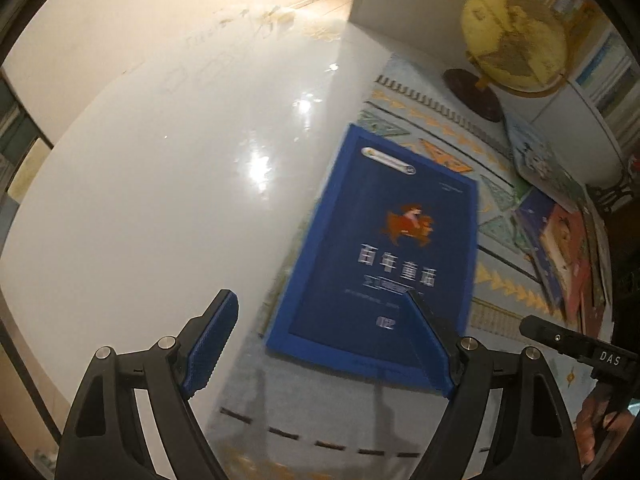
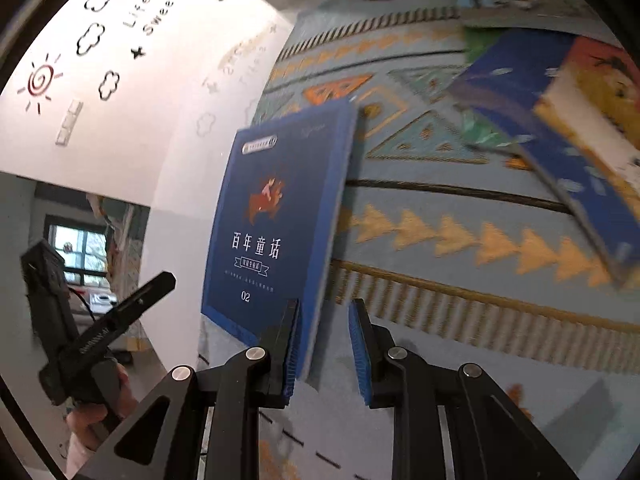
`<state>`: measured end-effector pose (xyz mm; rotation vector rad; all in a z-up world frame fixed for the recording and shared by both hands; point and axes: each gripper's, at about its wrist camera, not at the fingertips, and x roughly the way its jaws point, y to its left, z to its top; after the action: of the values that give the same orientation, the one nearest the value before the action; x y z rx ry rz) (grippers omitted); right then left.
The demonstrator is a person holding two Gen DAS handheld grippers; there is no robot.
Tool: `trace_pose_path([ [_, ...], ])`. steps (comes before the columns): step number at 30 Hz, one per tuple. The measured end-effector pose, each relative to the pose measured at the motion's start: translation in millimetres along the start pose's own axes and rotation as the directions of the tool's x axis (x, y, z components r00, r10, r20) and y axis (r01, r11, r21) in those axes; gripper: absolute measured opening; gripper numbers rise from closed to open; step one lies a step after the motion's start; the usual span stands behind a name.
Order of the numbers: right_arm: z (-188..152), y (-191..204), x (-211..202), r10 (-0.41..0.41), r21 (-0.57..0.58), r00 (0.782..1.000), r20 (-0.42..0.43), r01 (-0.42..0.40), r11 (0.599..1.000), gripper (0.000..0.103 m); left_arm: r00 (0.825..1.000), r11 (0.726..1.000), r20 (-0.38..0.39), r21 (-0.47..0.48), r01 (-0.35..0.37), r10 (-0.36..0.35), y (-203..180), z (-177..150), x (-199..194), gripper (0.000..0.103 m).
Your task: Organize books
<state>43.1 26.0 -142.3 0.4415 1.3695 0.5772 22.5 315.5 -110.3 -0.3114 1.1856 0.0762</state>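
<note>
Glossy white bench (image 1: 168, 184) fills most of the left wrist view, and over its right part lies a pale blue patterned cloth (image 1: 436, 128) with orange triangles and dashed borders. Behind the bench in the right wrist view is a white wall with cloud and sun drawings (image 2: 92, 60).

On the cloth the dark blue book (image 1: 384, 248) shows its cover, with white characters, a small orange figure and "02" near its lower edge. From the right wrist view the same book (image 2: 272, 216) looks tilted up off the cloth, its lower edge sitting between the pads of the right claw (image 2: 324, 354). That claw is only narrowly apart: the left pad lies against the book's corner, while a visible gap separates the book from the right pad, so it is not clamped (no earlier picture here to compare).

The left claw (image 1: 320, 344) stands wide apart and holds nothing; its right finger overlaps the book's lower corner in the picture, though contact cannot be told.

Further right, 3 or so more books (image 1: 560, 248) lie fanned and overlapping on the cloth, blurred. A yellow globe (image 1: 516, 36) on a dark round base stands at the far end, well apart from the blue book. A hand (image 2: 100, 412) grips the other handle at lower left of the right wrist view
</note>
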Motion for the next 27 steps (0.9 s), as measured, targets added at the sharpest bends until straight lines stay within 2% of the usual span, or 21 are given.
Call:
trace_pose_path([
  [7, -28, -34, -50, -0.029, 0.031, 0.998, 0.058, 0.027, 0.999, 0.023, 0.998, 0.994, 0.002, 0.088, 0.059, -0.06, -53, -8, -10, 0.082],
  [13, -57, -80, -88, -0.059, 0.145, 0.991, 0.119, 0.041, 0.989, 0.023, 0.994, 0.974, -0.027, 0.198, 0.107, -0.104, -111, -22, -8, 0.082],
  [20, -85, -129, -139, -0.107, 0.254, 0.972, 0.212, 0.051, 0.966, 0.023, 0.985, 0.933, -0.07, 0.317, 0.173, -0.158, -181, -38, -6, 0.082],
  [27, -106, -182, -188, -0.148, 0.38, 0.944, 0.294, 0.027, 0.924, 0.023, 0.976, 0.87, -0.109, 0.443, 0.215, -0.186, -252, -42, 1, 0.082],
])
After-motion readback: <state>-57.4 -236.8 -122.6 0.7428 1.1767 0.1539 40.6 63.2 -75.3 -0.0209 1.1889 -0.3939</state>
